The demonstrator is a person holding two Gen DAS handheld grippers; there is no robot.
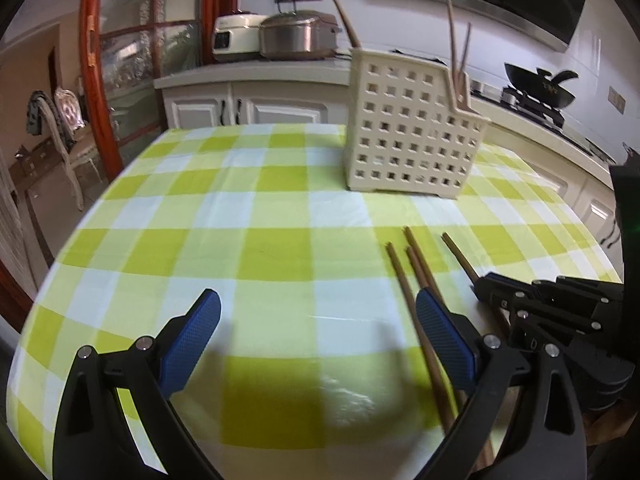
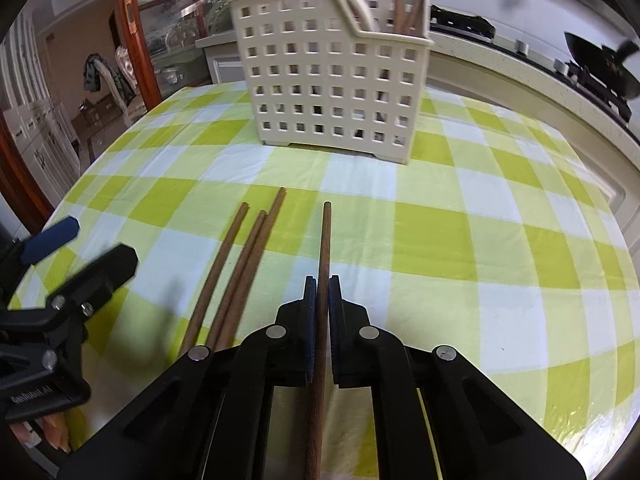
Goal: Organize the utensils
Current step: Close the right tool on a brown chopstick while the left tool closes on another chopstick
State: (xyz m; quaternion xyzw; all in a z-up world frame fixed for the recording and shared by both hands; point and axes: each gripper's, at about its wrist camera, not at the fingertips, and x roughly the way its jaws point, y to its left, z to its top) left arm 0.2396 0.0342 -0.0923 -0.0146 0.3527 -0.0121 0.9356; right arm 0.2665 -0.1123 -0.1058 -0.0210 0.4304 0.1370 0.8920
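A cream perforated utensil holder [image 1: 408, 128] [image 2: 332, 68] stands on the green checked tablecloth, with a few wooden chopsticks [image 2: 404, 0] upright in its lower right compartment. My right gripper [image 2: 322, 280] is shut on one brown chopstick [image 2: 325, 240] that points toward the holder. Three more chopsticks [image 2: 248, 256] lie on the cloth just left of it; they also show in the left wrist view [image 1: 416, 272]. My left gripper [image 1: 318, 312] is open and empty, low over the cloth, its right finger [image 1: 444, 332] over the loose chopsticks. The right gripper [image 1: 480, 284] shows at the right of that view.
The checked tablecloth [image 1: 240, 208] covers a round table. Behind it runs a counter with cookers [image 1: 296, 36] and a stove with a black wok [image 1: 540, 84]. A wooden glass door [image 1: 132, 80] and a chair [image 1: 64, 140] are at the left.
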